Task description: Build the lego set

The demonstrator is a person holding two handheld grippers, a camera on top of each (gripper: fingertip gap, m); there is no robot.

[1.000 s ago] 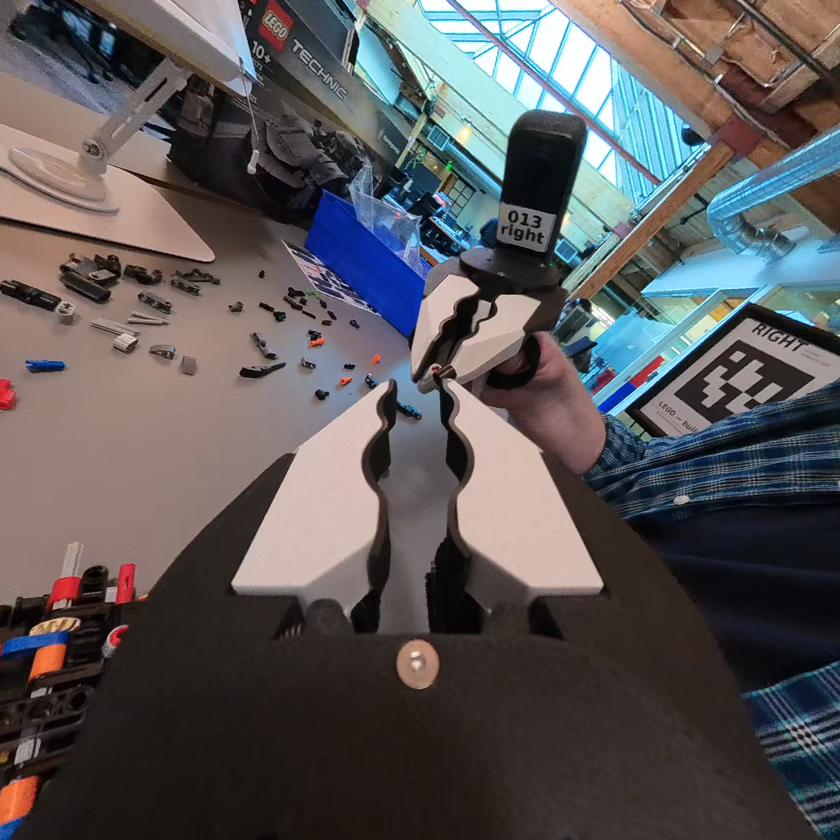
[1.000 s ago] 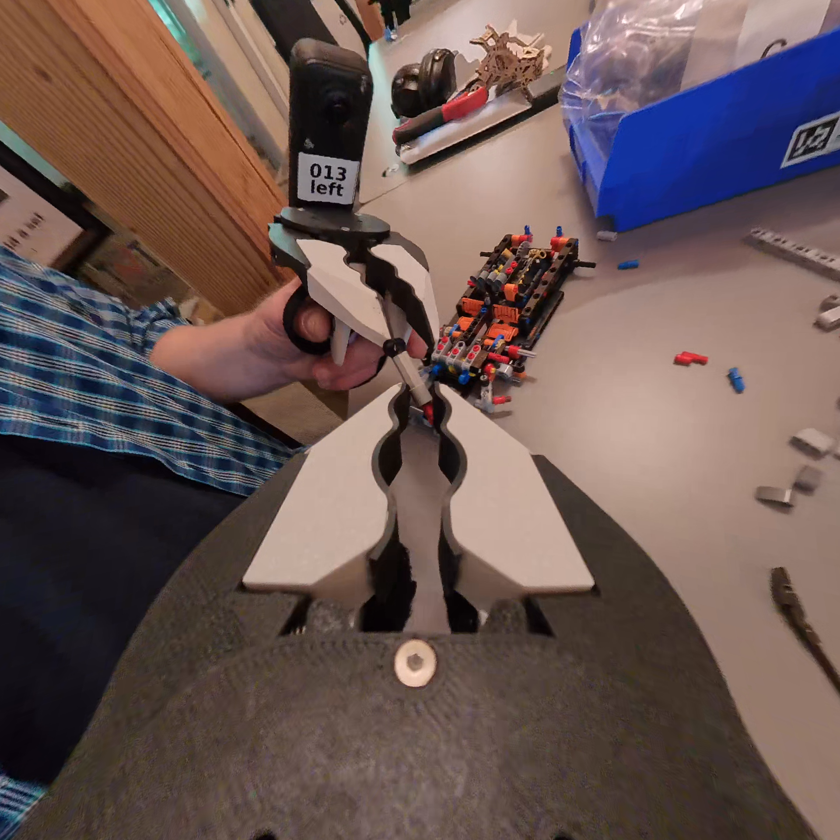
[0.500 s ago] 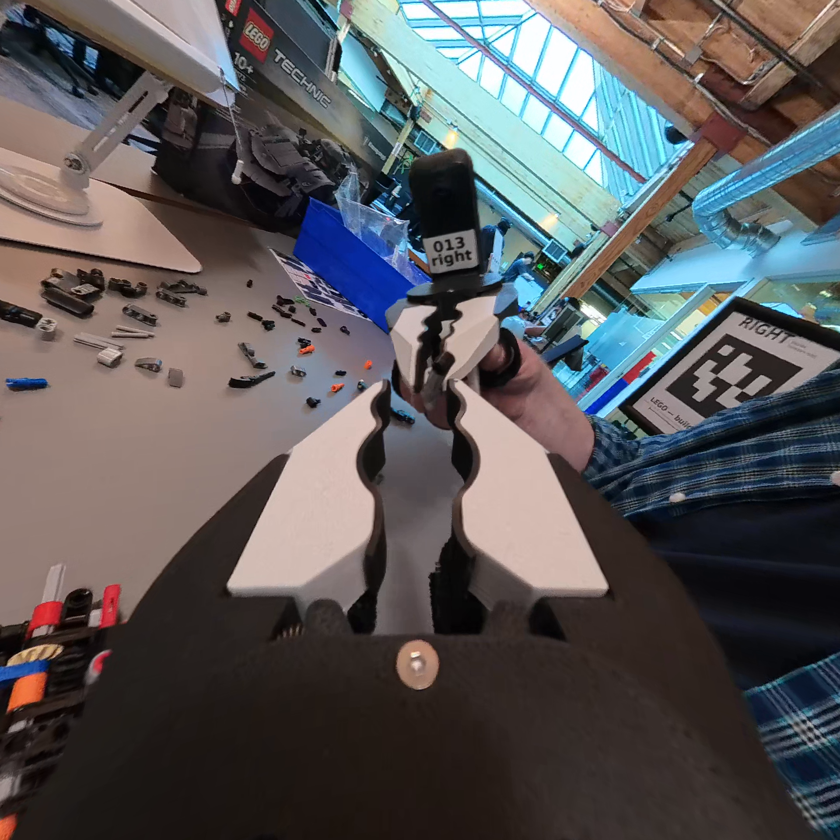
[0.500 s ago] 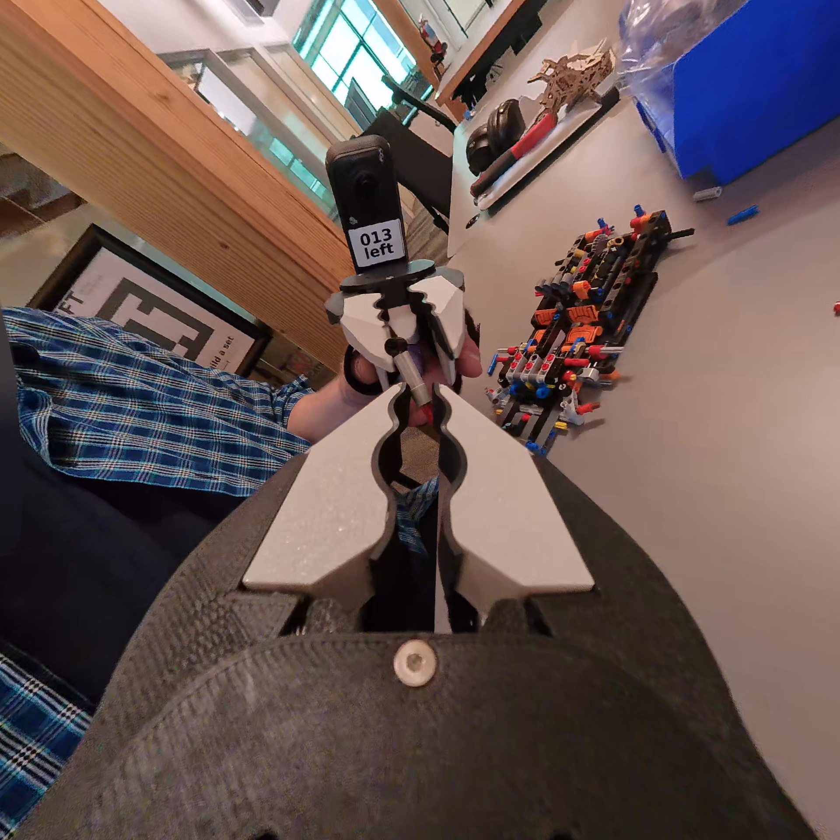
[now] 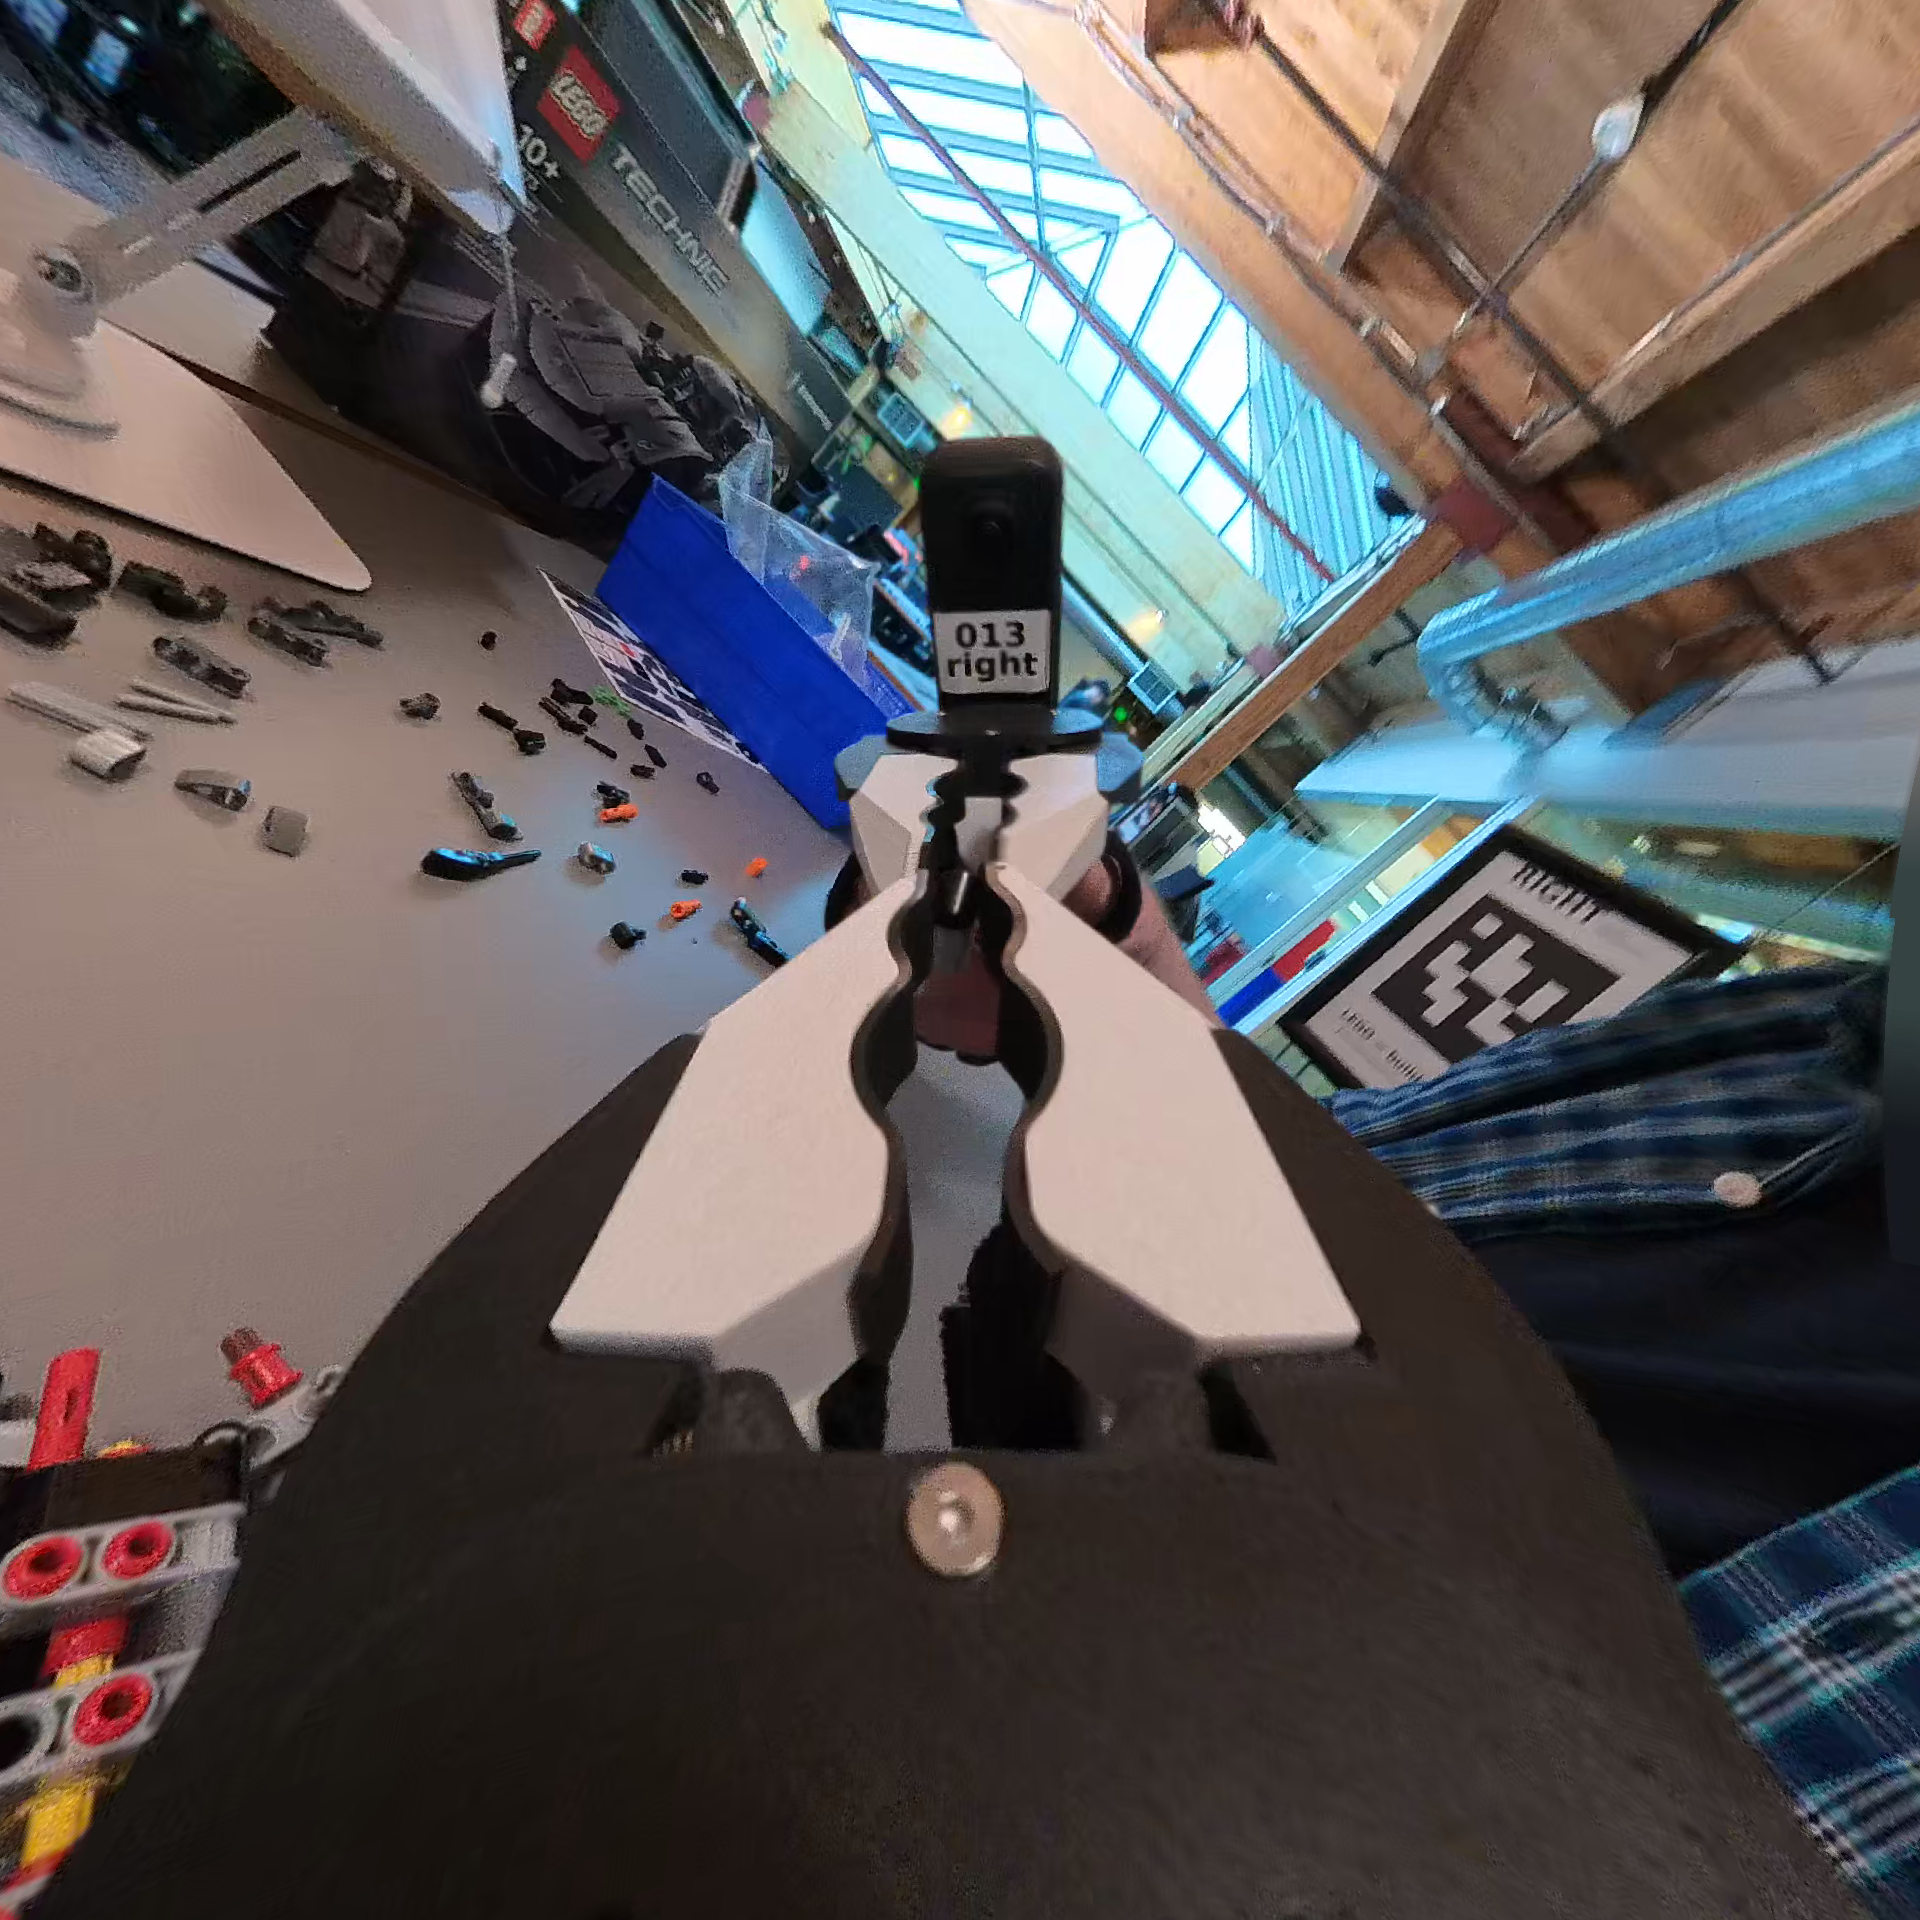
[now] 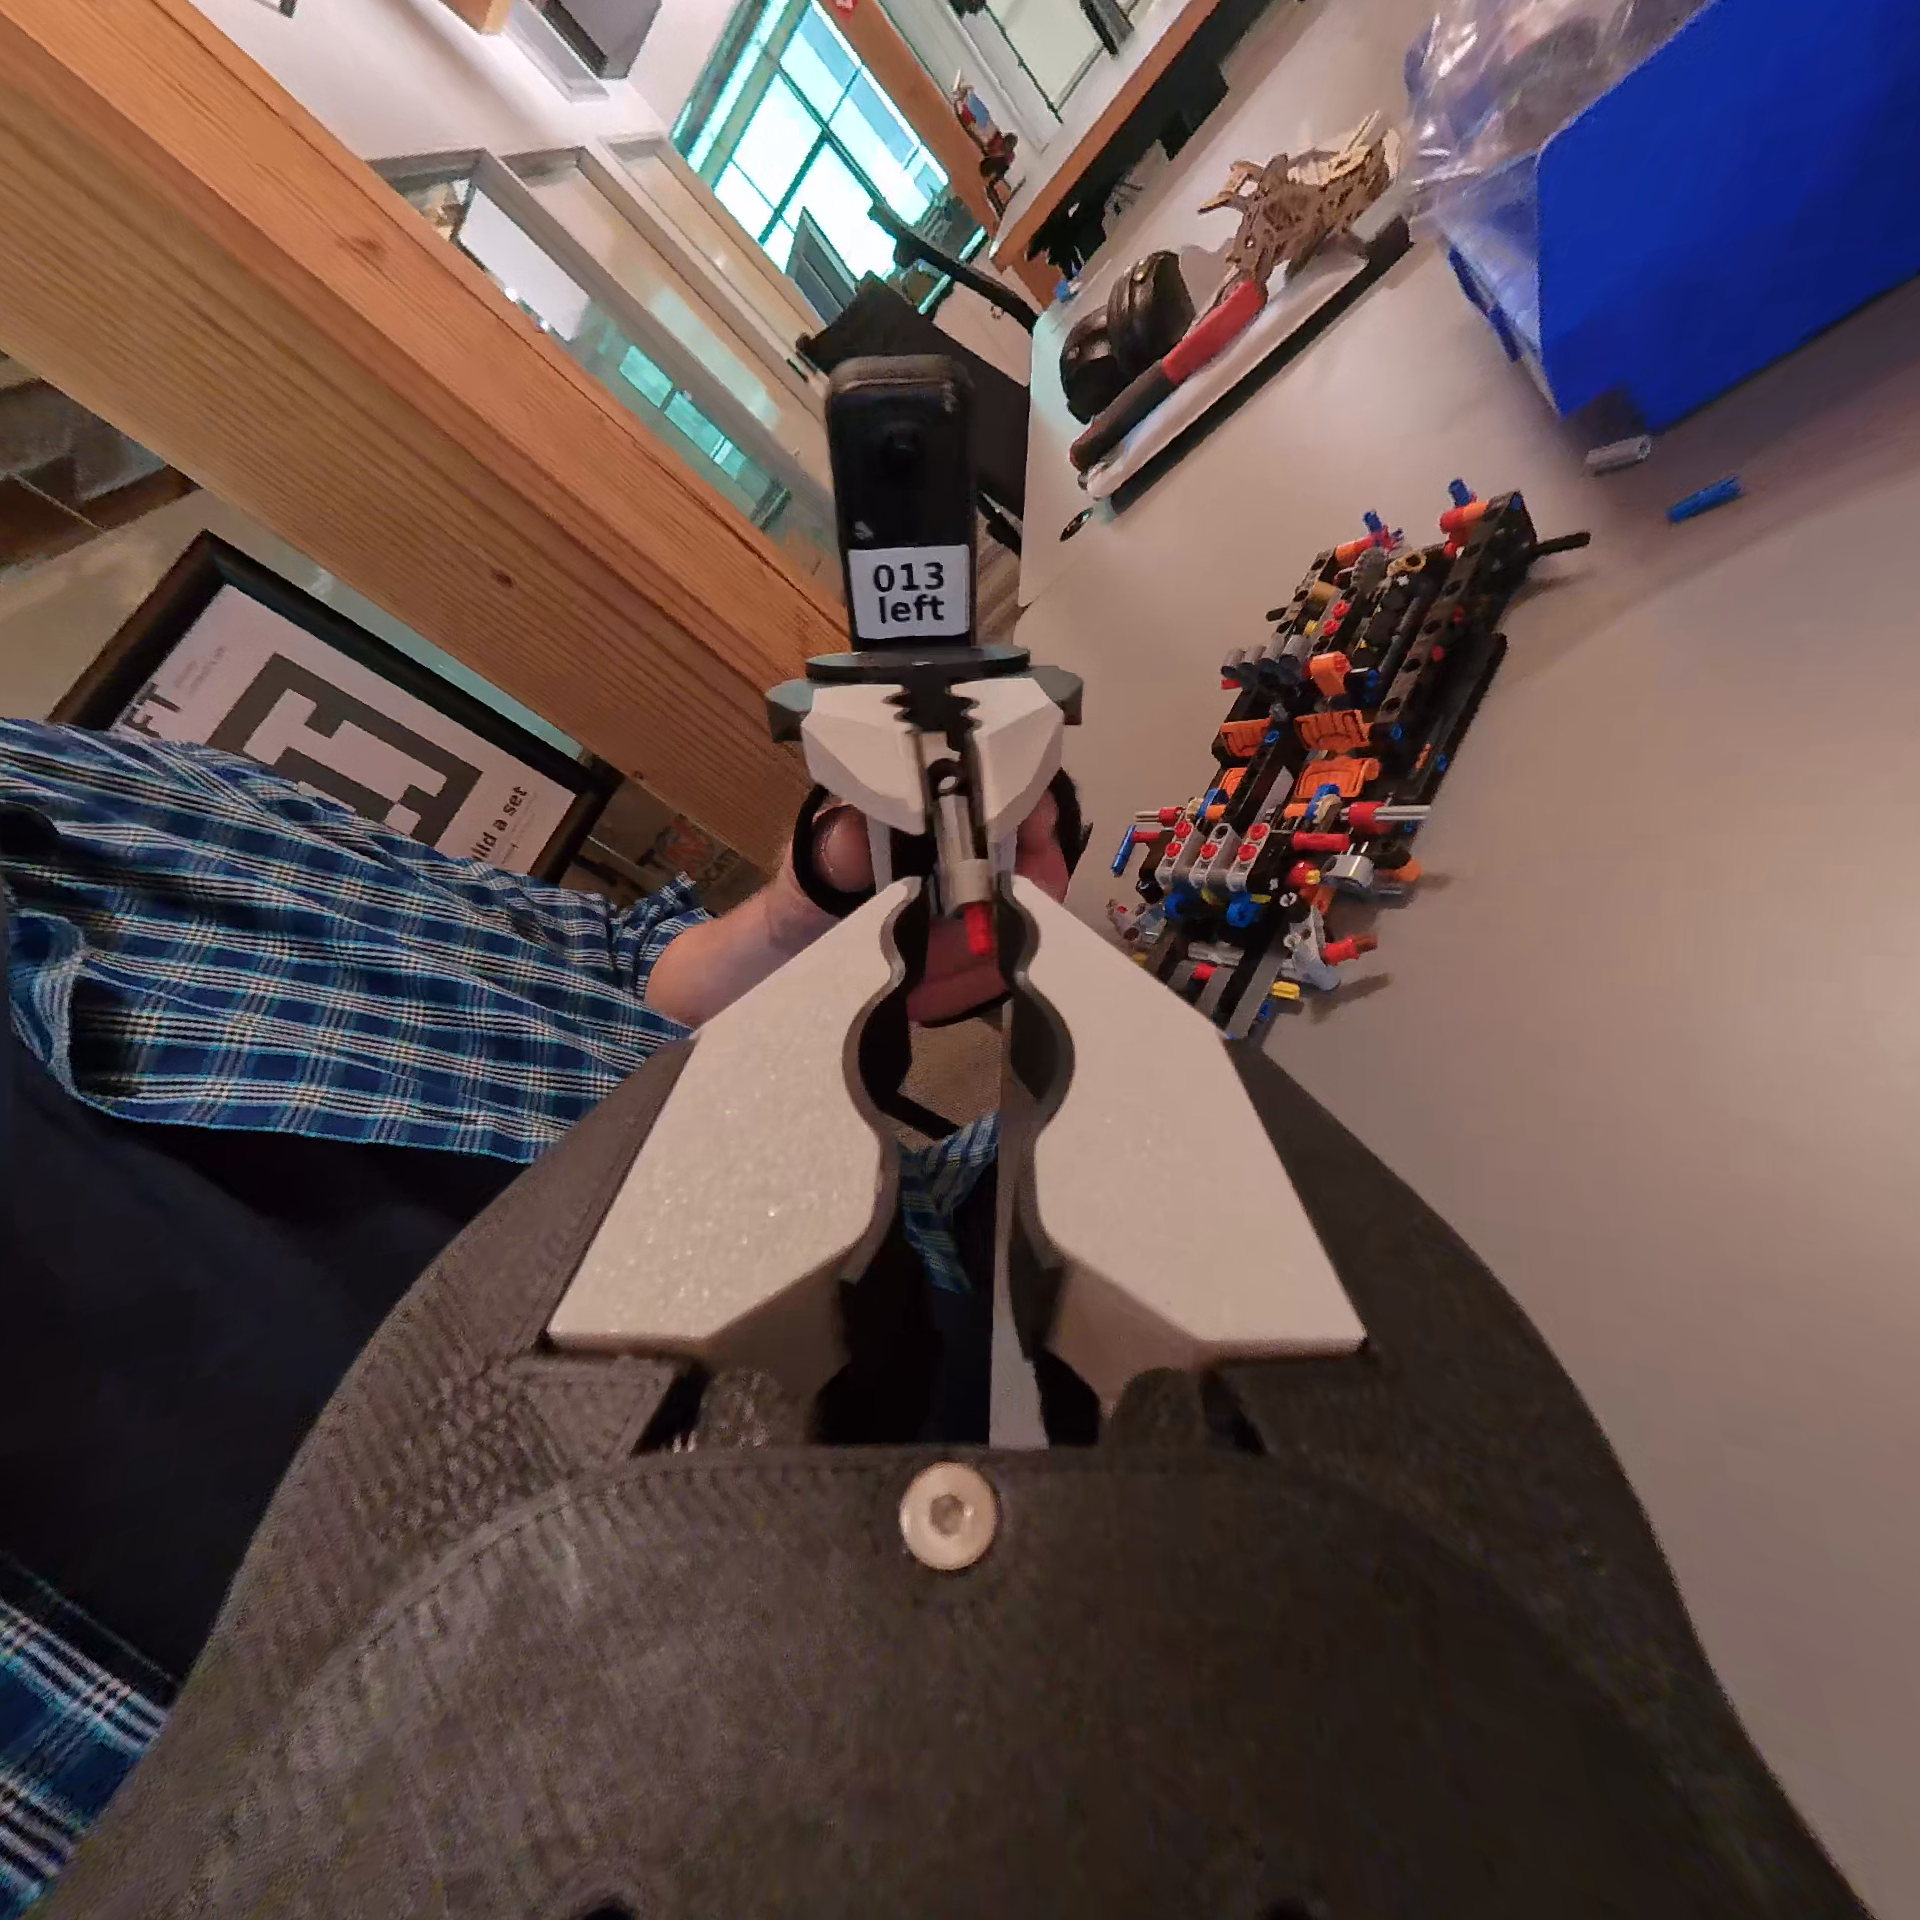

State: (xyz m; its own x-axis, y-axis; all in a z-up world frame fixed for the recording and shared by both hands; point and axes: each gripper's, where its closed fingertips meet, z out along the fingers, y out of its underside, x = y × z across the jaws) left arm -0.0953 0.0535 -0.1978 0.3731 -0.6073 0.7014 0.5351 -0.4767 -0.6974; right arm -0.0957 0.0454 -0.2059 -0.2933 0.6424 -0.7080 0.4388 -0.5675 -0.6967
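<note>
We note the 2 grippers now face each other tip to tip, raised off the table; 1 s ago they met at an angle lower down, and the background has swung since.

Left of the left gripper (image 5: 951, 883), well apart: loose parts (image 5: 488, 800) scattered on the grey table (image 5: 260, 1039), with the blue bin (image 5: 727, 665) beyond them. The partly built chassis (image 5: 83, 1600) sits beside the gripper body, low left.

Left gripper: jaws narrowed on a slim grey axle piece (image 6: 961, 831), which points out toward the opposing tips. We read this as clamped.

Right gripper (image 6: 961, 899): fingers nearly together around a small red piece (image 6: 975, 925) at the tips. Whether it bears on it or only brackets it, we cannot tell.

The axle's free end and the red piece are touching or just apart; the fit is hidden by the fingertips (image 6: 1029, 914).

Right of the right gripper, the chassis (image 6: 1340, 769) rests untouched on the table.

Judgement: alignment has improved from skewed to collinear, so we are mid-insertion of the red piece onto the axle. A straight push along the shared axis seems needed next; slippage of the small piece is the risk.
</note>
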